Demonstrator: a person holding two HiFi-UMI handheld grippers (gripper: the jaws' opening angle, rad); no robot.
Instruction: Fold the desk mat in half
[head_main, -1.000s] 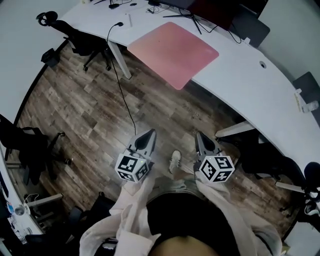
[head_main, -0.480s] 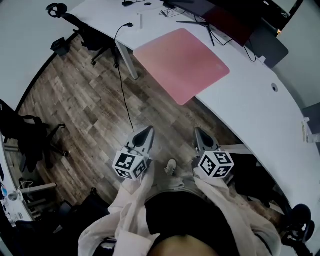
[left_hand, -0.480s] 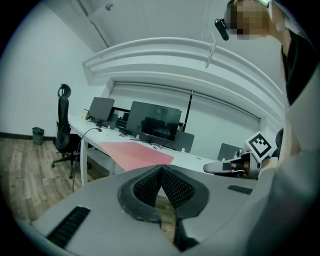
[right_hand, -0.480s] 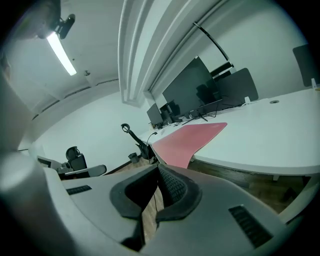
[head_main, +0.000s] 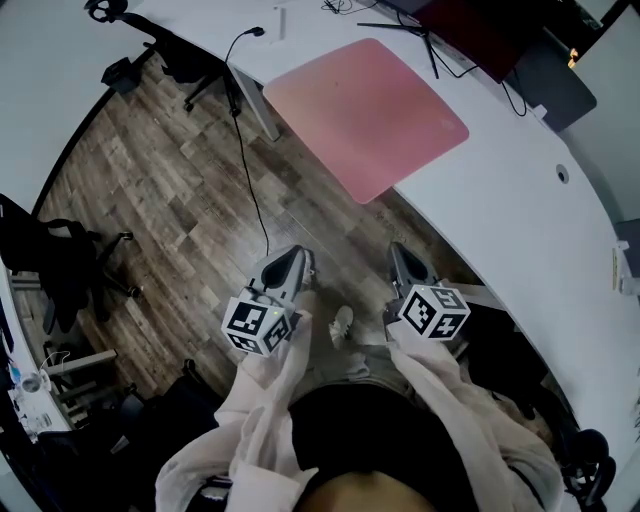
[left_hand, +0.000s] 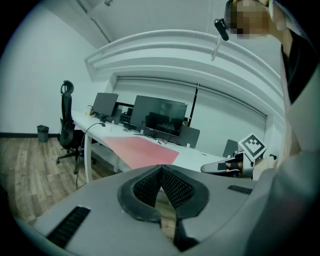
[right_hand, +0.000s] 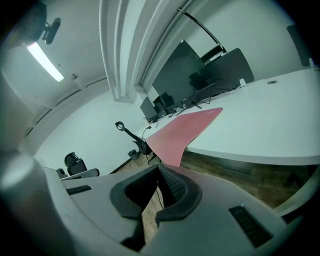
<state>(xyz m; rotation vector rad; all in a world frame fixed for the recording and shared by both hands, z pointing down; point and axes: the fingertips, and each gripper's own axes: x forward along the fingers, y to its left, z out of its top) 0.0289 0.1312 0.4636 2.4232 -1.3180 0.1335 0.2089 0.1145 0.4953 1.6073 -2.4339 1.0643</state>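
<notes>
A pink desk mat (head_main: 366, 114) lies flat and unfolded on the white curved desk (head_main: 510, 210), one corner jutting over the desk's front edge. It also shows as a pink sheet (left_hand: 141, 151) in the left gripper view and as the mat (right_hand: 182, 132) in the right gripper view. Both grippers hang over the wooden floor, well short of the desk. My left gripper (head_main: 296, 262) is shut with nothing in it, its tips meeting (left_hand: 161, 169). My right gripper (head_main: 398, 252) is likewise shut and empty (right_hand: 159, 170).
Dark monitors (head_main: 480, 30) and cables stand behind the mat. A black cable (head_main: 245, 170) hangs from the desk to the floor. Office chairs (head_main: 55, 270) stand at the left and another (head_main: 165, 45) at the far left of the desk. My foot (head_main: 342, 325) is between the grippers.
The view has shifted toward the desk, so the mat and desk appear nearer and larger. Both grippers stay shut, side by side.
</notes>
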